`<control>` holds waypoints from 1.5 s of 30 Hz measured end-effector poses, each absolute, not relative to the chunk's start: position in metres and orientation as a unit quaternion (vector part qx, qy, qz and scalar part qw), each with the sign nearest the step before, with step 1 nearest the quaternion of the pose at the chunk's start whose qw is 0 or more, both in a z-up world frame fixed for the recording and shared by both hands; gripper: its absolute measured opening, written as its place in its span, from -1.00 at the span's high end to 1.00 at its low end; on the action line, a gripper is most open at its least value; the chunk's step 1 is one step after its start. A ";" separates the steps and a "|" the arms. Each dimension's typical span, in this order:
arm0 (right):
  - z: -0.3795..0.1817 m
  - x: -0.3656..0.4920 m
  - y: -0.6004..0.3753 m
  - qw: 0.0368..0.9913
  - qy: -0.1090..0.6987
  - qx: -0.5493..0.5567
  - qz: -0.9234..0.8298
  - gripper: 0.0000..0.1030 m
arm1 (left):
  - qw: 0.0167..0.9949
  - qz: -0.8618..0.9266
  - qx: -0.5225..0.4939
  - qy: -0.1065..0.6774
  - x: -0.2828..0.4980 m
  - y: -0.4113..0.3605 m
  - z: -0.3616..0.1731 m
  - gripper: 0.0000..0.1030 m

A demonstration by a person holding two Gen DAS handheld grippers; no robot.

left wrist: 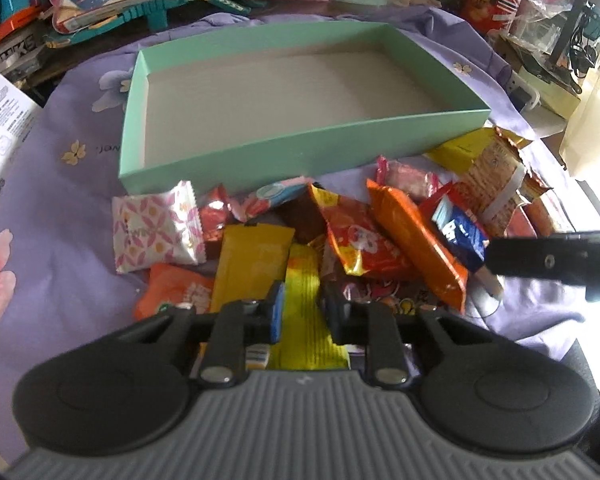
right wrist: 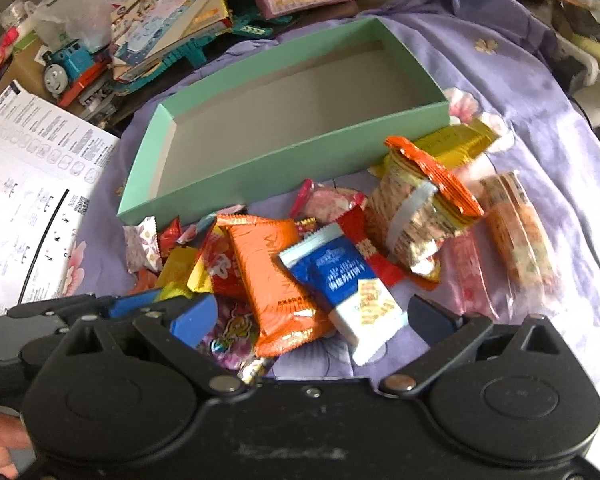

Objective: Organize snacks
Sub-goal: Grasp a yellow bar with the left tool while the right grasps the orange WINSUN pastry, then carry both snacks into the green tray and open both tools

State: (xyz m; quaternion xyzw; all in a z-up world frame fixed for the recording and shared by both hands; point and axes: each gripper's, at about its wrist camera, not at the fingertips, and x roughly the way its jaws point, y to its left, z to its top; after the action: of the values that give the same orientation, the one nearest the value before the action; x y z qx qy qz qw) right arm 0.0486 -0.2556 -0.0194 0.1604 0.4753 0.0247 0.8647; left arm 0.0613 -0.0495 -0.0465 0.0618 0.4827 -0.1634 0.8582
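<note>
The left tool was clenched on a yellow packet in the snack pile before the green box; the right tool gaped wide above it.

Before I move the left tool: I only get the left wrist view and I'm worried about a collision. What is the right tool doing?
Observer: The right tool is open, its fingers straddling the blue-and-white packet and the orange packet.
Operator: Is it holding anything?
Observer: No, the jaws are wide apart and nothing is clamped.
Operator: What's past the cracker bundle? It's washed out here.
Observer: A clear-wrapped pack lies right of the taped cracker bundle, on the purple cloth.
</note>
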 end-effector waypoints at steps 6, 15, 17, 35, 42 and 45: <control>-0.026 0.059 -0.252 0.884 0.450 0.122 0.034 -0.50 | 0.849 -0.147 0.025 0.507 0.065 -0.022 -0.058 0.58; -0.053 0.069 -0.262 0.856 0.487 0.167 0.044 -0.49 | 0.846 -0.169 0.062 0.502 0.063 -0.043 -0.057 0.56; -0.048 0.067 -0.262 0.861 0.479 0.162 0.043 -0.49 | 0.844 -0.170 0.067 0.505 0.067 -0.048 -0.059 0.57; -0.071 0.107 -0.243 0.827 0.521 0.195 0.086 -0.36 | 0.841 -0.164 0.019 0.516 0.078 -0.019 -0.073 0.57; -0.077 0.109 -0.240 0.828 0.515 0.197 0.097 -0.41 | 0.841 -0.172 0.030 0.512 0.083 -0.031 -0.078 0.38; -0.072 0.106 -0.240 0.830 0.510 0.201 0.106 0.04 | 0.844 -0.165 0.031 0.509 0.084 -0.030 -0.079 0.56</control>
State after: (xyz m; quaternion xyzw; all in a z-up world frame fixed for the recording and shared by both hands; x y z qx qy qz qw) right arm 0.1055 -0.2405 -0.0724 0.2009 0.5101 0.1055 0.8296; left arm 0.0837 -0.0298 -0.0788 0.0305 0.5093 -0.1651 0.8440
